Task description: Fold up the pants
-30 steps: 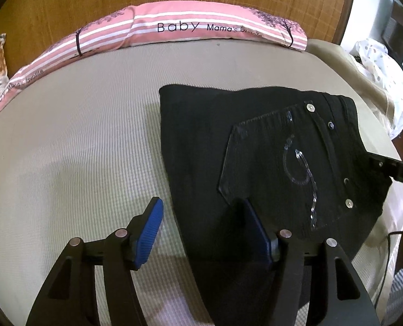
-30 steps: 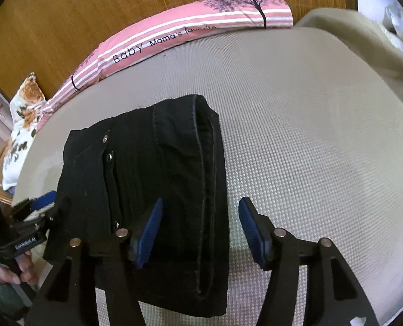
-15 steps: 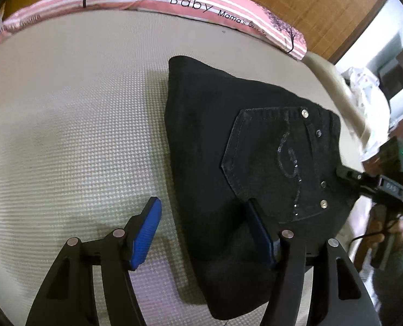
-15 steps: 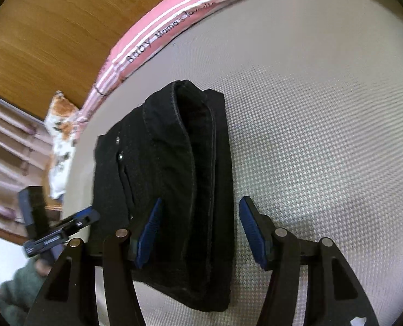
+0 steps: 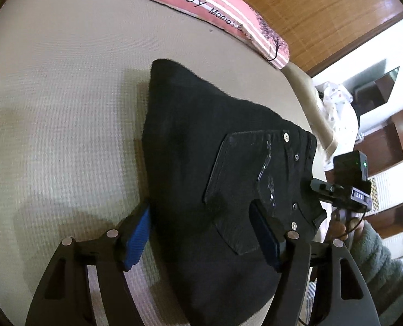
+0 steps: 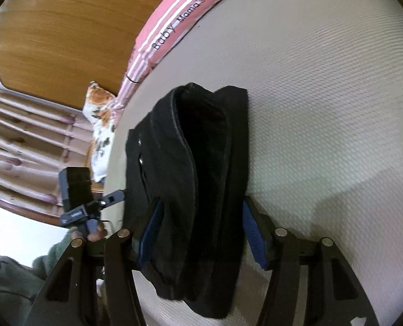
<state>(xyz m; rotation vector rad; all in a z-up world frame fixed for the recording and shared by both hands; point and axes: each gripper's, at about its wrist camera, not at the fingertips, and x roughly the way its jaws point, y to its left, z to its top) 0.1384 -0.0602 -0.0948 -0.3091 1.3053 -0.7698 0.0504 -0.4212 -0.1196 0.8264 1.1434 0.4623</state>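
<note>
Black pants (image 5: 201,149) lie folded into a thick stack on the beige mattress (image 5: 65,108), back pocket up. My left gripper (image 5: 198,214) straddles their near end. Its jaws are opening, one blue pad at the stack's left edge and the other over the pocket, neither pressing. In the right wrist view the pants (image 6: 201,163) show their layered side. My right gripper (image 6: 201,203) stands open astride that side, cloth between its fingers but not squeezed. Each gripper also shows in the other's view: the right gripper (image 5: 343,190) and the left gripper (image 6: 92,203).
A pink striped pillow (image 5: 215,8) marked "Baby" lies along the wooden headboard (image 5: 324,13). A floral pillow (image 6: 101,125) sits at the bed's corner. A white spotted cloth (image 5: 337,103) lies past the mattress edge. A green sleeve (image 5: 386,266) shows at the right.
Both grippers have tilted downward and come closer to the pants. The left jaws have widened around the near end. The right gripper has dropped astride the stack's side.
</note>
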